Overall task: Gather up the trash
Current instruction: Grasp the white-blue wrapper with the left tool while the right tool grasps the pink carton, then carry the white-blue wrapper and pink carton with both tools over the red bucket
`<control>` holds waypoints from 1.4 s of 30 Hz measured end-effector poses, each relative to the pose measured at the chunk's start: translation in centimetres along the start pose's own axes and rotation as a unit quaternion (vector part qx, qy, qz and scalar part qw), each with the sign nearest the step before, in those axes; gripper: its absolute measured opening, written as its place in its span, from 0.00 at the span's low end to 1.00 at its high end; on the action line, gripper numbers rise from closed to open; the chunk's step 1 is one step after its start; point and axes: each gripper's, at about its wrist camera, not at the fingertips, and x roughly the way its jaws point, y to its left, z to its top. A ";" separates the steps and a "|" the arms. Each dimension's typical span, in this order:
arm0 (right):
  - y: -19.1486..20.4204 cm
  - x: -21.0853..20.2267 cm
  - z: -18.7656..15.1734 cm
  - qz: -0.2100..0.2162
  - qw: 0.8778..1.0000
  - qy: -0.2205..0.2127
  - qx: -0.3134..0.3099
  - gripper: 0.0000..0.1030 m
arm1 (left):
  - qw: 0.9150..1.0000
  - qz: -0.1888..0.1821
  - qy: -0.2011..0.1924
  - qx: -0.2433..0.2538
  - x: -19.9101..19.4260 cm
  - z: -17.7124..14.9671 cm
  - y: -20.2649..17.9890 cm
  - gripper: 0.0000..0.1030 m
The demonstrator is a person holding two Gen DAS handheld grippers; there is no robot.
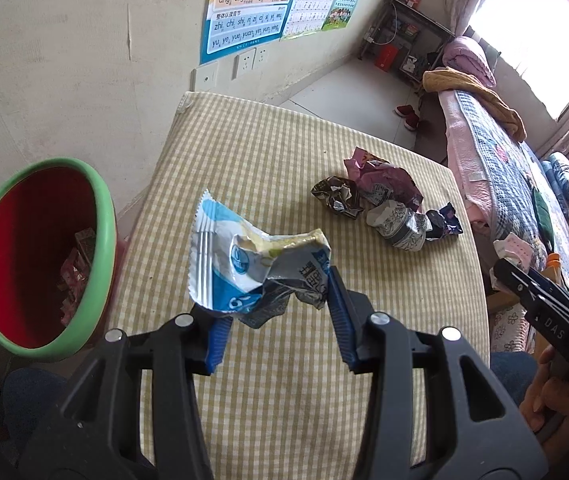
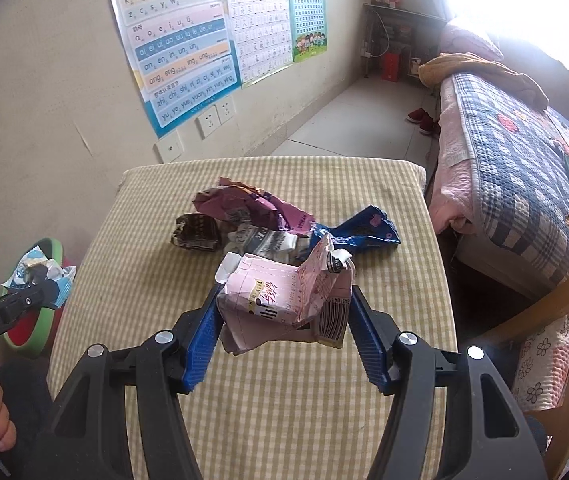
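Note:
My left gripper (image 1: 274,306) is shut on a crumpled blue and white wrapper (image 1: 244,264), held above the checked table (image 1: 284,380); the same wrapper (image 2: 38,274) shows at the left of the right wrist view. A red bin with a green rim (image 1: 44,256) stands on the floor to the left, with some trash inside. My right gripper (image 2: 284,312) is shut on a crushed pink carton (image 2: 280,296), lifted over the table. Behind it lie several crumpled wrappers: a purple one (image 2: 244,208), a dark one (image 2: 196,234), a grey one (image 2: 260,244) and a blue one (image 2: 360,228).
A bed with a patchwork quilt (image 2: 524,184) runs along the right. Posters (image 2: 180,44) and wall sockets (image 2: 216,118) are on the wall behind the table. A wooden chair with a floral cushion (image 2: 544,356) stands at the right. Red slippers (image 2: 422,118) lie on the floor.

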 end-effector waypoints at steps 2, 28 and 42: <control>1.2 -0.2 0.1 0.006 1.000 -0.003 -0.008 0.58 | 1.000 0.002 -0.006 -0.005 -0.7 0.0 0.8 0.41; 20.1 0.9 1.7 0.103 0.984 -0.008 -0.146 0.58 | 0.991 0.053 -0.050 -0.114 -6.7 -1.0 15.6 0.41; 29.9 3.2 2.1 0.153 0.966 0.007 -0.206 0.58 | 0.981 0.072 -0.059 -0.171 -7.8 -1.2 23.1 0.41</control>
